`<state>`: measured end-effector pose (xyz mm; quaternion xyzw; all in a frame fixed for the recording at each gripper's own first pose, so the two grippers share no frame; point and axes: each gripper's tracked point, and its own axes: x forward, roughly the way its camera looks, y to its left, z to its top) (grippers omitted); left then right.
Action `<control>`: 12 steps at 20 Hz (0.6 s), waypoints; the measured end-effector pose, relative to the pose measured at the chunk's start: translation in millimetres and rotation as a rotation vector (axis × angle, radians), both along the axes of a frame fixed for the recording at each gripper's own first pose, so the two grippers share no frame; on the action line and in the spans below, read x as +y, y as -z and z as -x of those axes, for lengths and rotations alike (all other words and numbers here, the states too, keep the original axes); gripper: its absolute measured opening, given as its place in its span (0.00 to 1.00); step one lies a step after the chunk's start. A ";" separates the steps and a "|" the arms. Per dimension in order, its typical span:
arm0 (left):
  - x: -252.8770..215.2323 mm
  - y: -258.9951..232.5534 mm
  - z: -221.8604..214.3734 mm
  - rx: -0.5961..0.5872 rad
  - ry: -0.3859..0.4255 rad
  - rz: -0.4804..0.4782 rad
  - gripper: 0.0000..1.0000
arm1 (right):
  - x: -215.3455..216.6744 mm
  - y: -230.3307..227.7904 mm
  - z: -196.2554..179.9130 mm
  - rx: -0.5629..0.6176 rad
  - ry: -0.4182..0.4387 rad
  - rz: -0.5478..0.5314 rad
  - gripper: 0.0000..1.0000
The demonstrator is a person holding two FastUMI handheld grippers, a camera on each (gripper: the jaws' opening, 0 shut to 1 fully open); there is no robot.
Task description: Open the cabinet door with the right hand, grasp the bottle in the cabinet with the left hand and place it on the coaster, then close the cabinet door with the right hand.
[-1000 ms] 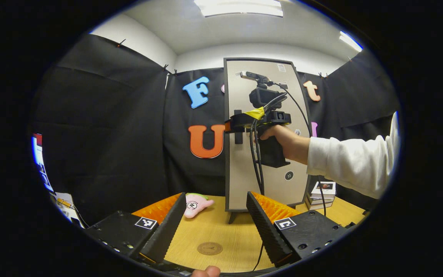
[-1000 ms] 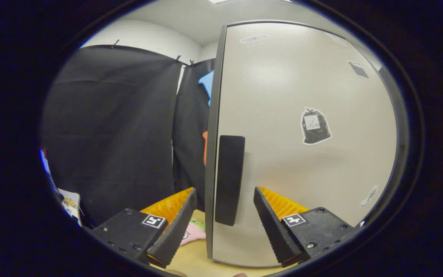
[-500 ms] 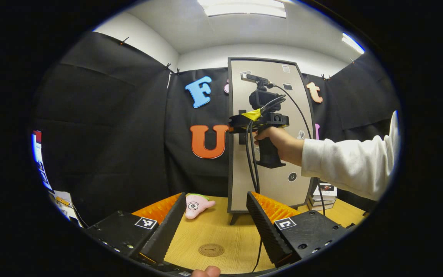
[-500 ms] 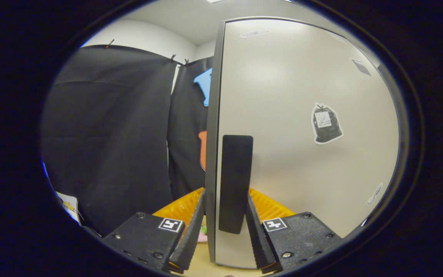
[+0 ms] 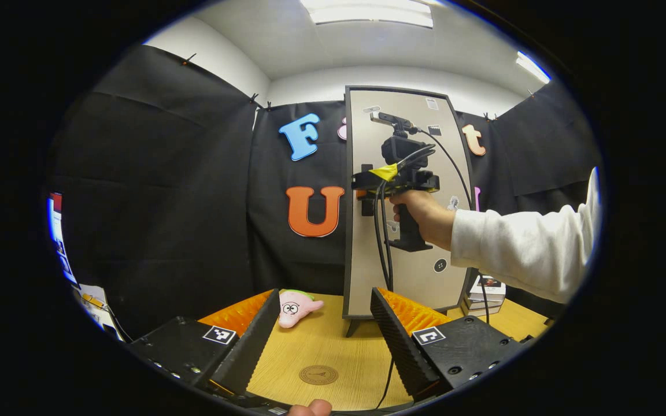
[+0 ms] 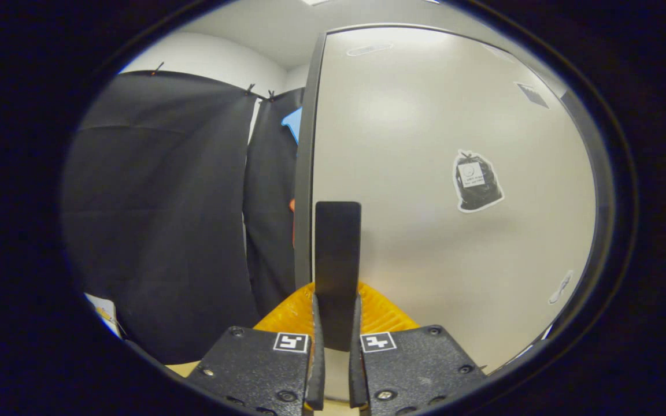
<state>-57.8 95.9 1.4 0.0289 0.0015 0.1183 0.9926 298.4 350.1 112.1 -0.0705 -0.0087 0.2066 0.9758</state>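
A tall cabinet (image 5: 411,271) stands on the wooden table (image 5: 356,358), its pale door (image 6: 425,173) flat against the dark frame. My right gripper (image 6: 337,300) is shut on the door's black vertical handle (image 6: 337,248), one finger pressing each side. In the left gripper view a hand in a white sleeve (image 5: 518,248) holds that right gripper (image 5: 363,188) at the handle. My left gripper (image 5: 325,293) hovers low over the table, open, with nothing between its fingers. A round brown coaster (image 5: 318,375) lies on the table between them. The bottle is hidden behind the door.
A pink plush toy (image 5: 295,306) lies left of the cabinet's foot. A small stack of books (image 5: 486,287) sits to the cabinet's right. Black cables (image 5: 382,248) hang from the right gripper down to the table. Black cloth walls close in the booth.
The right gripper's fingers, spread either side of the handle a second ago, have closed onto it. The left gripper has barely moved.
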 end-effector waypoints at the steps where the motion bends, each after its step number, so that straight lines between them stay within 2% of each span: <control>1: -0.2 -1.1 1.2 -0.002 0.000 0.001 0.95 | -1.3 1.2 0.4 -0.012 0.005 0.018 0.20; 4: 2.4 1.6 0.4 -0.003 -0.004 0.003 0.95 | -0.3 3.0 5.8 0.060 -0.010 -0.034 0.20; 7: 3.9 -1.3 3.7 -0.015 -0.004 0.006 0.95 | -2.3 1.8 22.3 0.085 -0.038 -0.023 0.19; 12: 4.2 -0.2 8.6 -0.021 0.009 0.018 0.95 | -15.1 -3.3 62.5 0.061 -0.115 -0.036 0.18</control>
